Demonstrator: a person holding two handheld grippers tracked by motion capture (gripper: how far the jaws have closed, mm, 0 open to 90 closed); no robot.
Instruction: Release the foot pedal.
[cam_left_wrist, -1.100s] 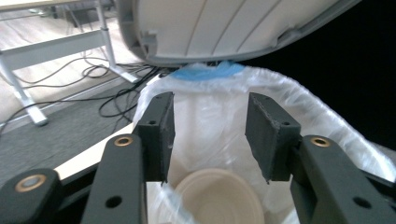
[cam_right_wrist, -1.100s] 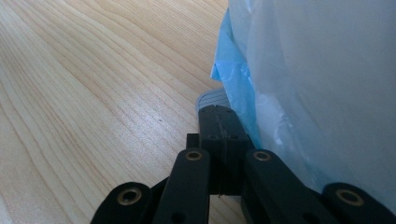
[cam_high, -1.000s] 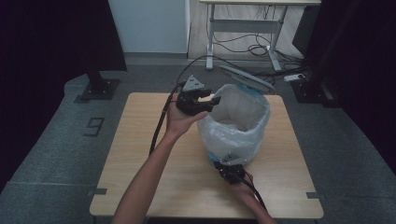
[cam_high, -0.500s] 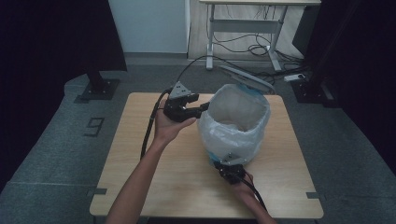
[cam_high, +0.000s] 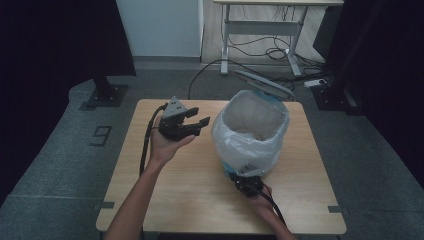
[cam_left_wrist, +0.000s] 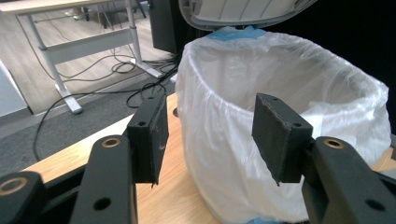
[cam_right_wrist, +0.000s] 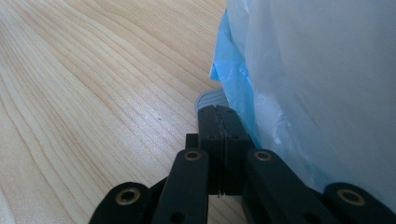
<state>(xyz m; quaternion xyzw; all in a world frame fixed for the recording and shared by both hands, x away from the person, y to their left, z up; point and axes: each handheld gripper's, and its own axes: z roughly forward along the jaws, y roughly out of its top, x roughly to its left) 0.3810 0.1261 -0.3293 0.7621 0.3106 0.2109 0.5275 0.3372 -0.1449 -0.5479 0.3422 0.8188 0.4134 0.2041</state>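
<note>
- Standing on the table (cam_high: 165, 200) right of centre: bin (cam_high: 252, 132) with white liner, mouth open, lid tipped back past the far edge.
- Left gripper (cam_high: 194, 121) spread, jaws just opening, nothing between, just beside bin's left wall; bare tabletop around it.
- Right gripper (cam_high: 243, 176) pressed together, low against bin's near base, near the front edge.

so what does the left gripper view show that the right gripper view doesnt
The left gripper view shows the left gripper with jaws open and nothing between them, facing the bin's open rim, its raised lid, and a desk frame with cables on the floor beyond.

The right gripper view shows the right gripper with jaws closed flat together, low at the bin's foot beside a blue bag edge, with close wood grain.

Both show the white bag liner and the wooden table.
</note>
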